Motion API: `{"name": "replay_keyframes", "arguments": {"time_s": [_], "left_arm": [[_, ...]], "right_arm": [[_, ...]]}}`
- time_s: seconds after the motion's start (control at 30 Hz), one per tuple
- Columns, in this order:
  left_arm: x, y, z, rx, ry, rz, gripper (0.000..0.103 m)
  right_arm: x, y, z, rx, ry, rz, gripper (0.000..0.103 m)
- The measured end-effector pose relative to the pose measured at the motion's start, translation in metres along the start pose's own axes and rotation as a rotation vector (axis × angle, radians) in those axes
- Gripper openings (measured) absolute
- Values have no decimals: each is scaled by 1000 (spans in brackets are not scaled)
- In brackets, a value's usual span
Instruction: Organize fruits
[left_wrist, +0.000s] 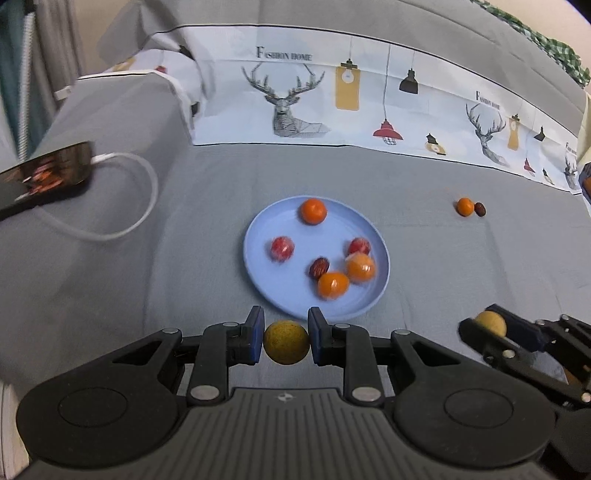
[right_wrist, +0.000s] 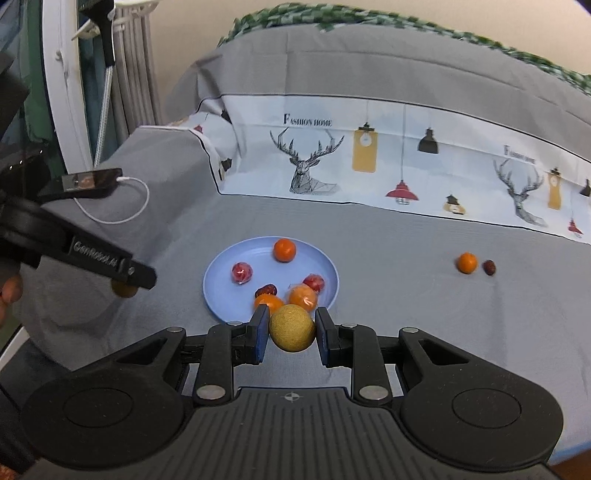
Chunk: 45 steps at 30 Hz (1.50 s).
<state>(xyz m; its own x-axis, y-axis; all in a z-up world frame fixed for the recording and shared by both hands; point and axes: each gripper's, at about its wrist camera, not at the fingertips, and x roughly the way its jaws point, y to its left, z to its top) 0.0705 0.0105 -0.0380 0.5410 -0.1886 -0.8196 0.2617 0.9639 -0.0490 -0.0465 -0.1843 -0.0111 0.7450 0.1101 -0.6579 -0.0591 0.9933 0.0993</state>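
Note:
A light blue plate (left_wrist: 258, 236) lies on the grey cloth and holds oranges, wrapped red fruits and a dark date; it also shows in the right wrist view (right_wrist: 218, 273). My left gripper (left_wrist: 286, 340) is shut on a yellow-green round fruit (left_wrist: 286, 342) just before the plate's near rim. My right gripper (right_wrist: 291, 330) is shut on a tan round fruit (right_wrist: 292, 328) above the plate's near edge; it shows in the left wrist view (left_wrist: 491, 326) at the right. A loose orange (left_wrist: 465, 206) and a date (left_wrist: 480, 209) lie on the cloth to the right.
A phone (left_wrist: 44, 173) with a white cable (left_wrist: 144, 199) rests on the raised grey block at left. A printed cloth with deer and lamps (left_wrist: 332, 99) runs along the back. The left gripper's arm (right_wrist: 99, 258) crosses the left of the right wrist view.

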Motion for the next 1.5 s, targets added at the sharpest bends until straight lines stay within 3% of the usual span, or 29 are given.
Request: {"name": "replay_keyframes", "arguments": {"time_s": [0.37,0.77,0.8,0.83,0.87,0.9,0.97,1.1,1.33,1.5], "left_arm": [[89,-1,50,40,31,32,28],[158,2,75,58,70,65,28],[161,2,76,63,59,57,34],[163,2,77,69,57,49,58],[164,2,78,67,53,46,74],[162,2,79,57,44,54,101],[152,3,77,37,-4,78,103],[139,2,68,66,33,88,103],[82,-4,31,101,97,136,103],[31,-3,-11,99,96,132,103]], "right_arm": [[110,-5,28,-67,50,18,28],[187,-13,34,-149,94,33,28],[192,-14,35,-149,98,34,28],[195,-14,36,-149,97,35,28],[198,-14,37,-156,90,37,33],[200,-13,38,-170,89,36,52],[199,-12,41,-186,95,8,75],[172,-15,37,-154,132,-4,93],[102,-7,9,-41,224,15,98],[47,8,0,5,198,35,101]]}}
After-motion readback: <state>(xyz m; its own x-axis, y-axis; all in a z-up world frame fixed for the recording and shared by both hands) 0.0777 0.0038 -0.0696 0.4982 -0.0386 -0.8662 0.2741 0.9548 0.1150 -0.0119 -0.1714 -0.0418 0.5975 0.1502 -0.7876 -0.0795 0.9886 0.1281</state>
